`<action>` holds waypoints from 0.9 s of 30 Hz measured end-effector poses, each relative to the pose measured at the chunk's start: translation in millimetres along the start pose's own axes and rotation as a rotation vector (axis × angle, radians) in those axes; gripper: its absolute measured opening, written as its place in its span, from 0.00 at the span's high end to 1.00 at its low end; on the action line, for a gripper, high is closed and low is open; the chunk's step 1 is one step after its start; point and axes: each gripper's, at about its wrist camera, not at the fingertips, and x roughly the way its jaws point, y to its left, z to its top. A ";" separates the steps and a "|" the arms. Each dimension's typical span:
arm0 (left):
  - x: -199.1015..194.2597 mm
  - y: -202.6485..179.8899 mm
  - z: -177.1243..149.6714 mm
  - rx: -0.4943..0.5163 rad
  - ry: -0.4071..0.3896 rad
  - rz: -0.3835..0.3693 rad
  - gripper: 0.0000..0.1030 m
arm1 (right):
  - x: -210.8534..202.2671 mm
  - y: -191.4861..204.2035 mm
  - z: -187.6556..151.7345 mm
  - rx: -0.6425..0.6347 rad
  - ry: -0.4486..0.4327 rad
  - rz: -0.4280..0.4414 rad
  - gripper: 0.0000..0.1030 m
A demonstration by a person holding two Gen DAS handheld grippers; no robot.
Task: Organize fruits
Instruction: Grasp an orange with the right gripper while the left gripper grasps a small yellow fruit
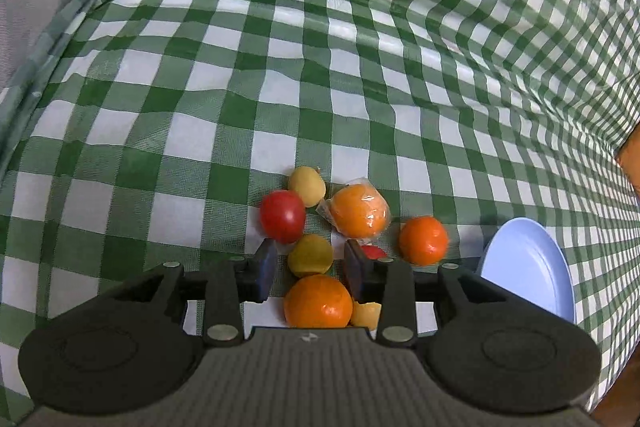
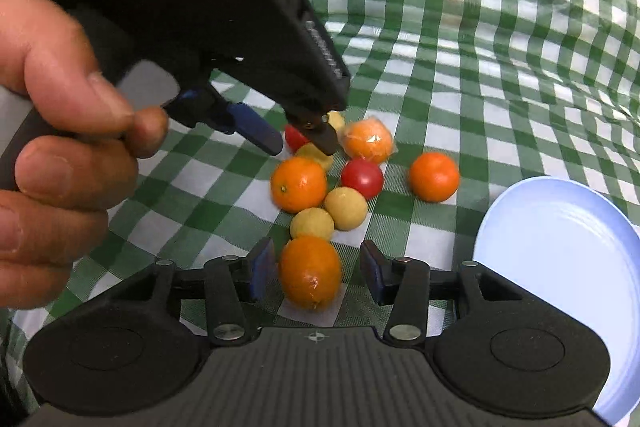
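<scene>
Item: fruit cluster, mid-tabletop, on a green checked cloth [image 1: 360, 75]. Oranges, red fruits and yellow fruits lie loose, several touching.

Item: pale blue plate [image 2: 568, 251], right of the cluster, nothing seen on it.

Left tongs [image 1: 310, 267]: partly parted, straddling a yellow fruit [image 1: 310, 255]; pads not pressing.

Right tongs [image 2: 316, 273]: partly parted around the nearest orange [image 2: 310, 271]; contact at the left pad unclear, right pad apart.

Step, as judged: lining up the first picks. Next move calls for closing squarely on each fruit without nudging its neighbours, then carrying it to the plate.
</scene>
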 end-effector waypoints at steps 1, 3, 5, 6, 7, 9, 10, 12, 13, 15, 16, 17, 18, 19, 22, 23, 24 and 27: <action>1.8 -1.4 -0.2 0.007 0.001 0.005 0.60 | 1.1 0.6 -0.2 -0.003 0.004 0.001 0.52; 4.6 -3.5 0.1 0.017 0.005 0.014 0.61 | 2.9 1.5 -0.7 -0.008 0.010 0.003 0.52; 6.3 -4.3 0.1 0.024 0.010 0.015 0.66 | 4.1 2.2 -1.8 -0.016 0.016 0.002 0.54; 6.5 -5.8 -0.1 0.029 0.011 0.020 0.73 | 4.1 2.5 -2.4 -0.022 0.018 0.001 0.62; 5.9 -7.5 -0.2 0.041 0.010 0.028 0.73 | 3.1 3.2 -2.8 -0.026 0.018 0.004 0.65; 2.1 -9.4 -0.5 0.059 -0.003 0.038 0.73 | 3.2 1.8 -2.5 -0.028 0.013 0.003 0.66; -2.0 -10.4 -0.3 0.068 -0.017 0.034 0.73 | 1.7 1.0 -2.4 -0.026 0.011 0.001 0.66; -10.9 -11.8 0.8 0.079 -0.043 0.019 0.73 | -4.5 -1.3 -0.8 -0.015 -0.003 0.003 0.66; -15.2 -12.4 1.1 0.084 -0.054 0.016 0.73 | -9.2 -1.8 -0.3 -0.008 -0.012 0.003 0.66; -24.2 -13.4 0.9 0.096 -0.082 0.019 0.73 | -18.8 -7.1 2.4 0.009 -0.036 0.002 0.66; -29.1 -13.9 0.7 0.104 -0.097 0.023 0.73 | -23.7 -9.0 3.5 0.018 -0.047 0.002 0.66; -33.4 -14.5 0.4 0.111 -0.112 0.026 0.73 | -29.7 -11.7 5.4 0.029 -0.060 0.004 0.66; -36.9 -15.4 0.3 0.116 -0.125 0.028 0.73 | -35.8 -14.8 6.7 0.038 -0.074 0.003 0.66; -40.7 -16.2 0.3 0.120 -0.138 0.031 0.73 | -40.7 -17.4 10.1 0.043 -0.087 0.001 0.66; -52.0 -19.7 -0.3 0.127 -0.174 0.034 0.73 | -62.3 -30.8 19.1 0.071 -0.123 -0.009 0.66; -55.9 -21.9 -0.4 0.131 -0.189 0.034 0.73 | -69.9 -36.5 23.6 0.081 -0.133 -0.015 0.66; -59.2 -23.9 -0.3 0.136 -0.200 0.036 0.73 | -76.3 -42.5 29.3 0.084 -0.144 -0.028 0.66; -68.1 -32.6 -2.2 0.141 -0.226 0.022 0.73 | -93.3 -64.8 45.3 0.073 -0.186 -0.133 0.66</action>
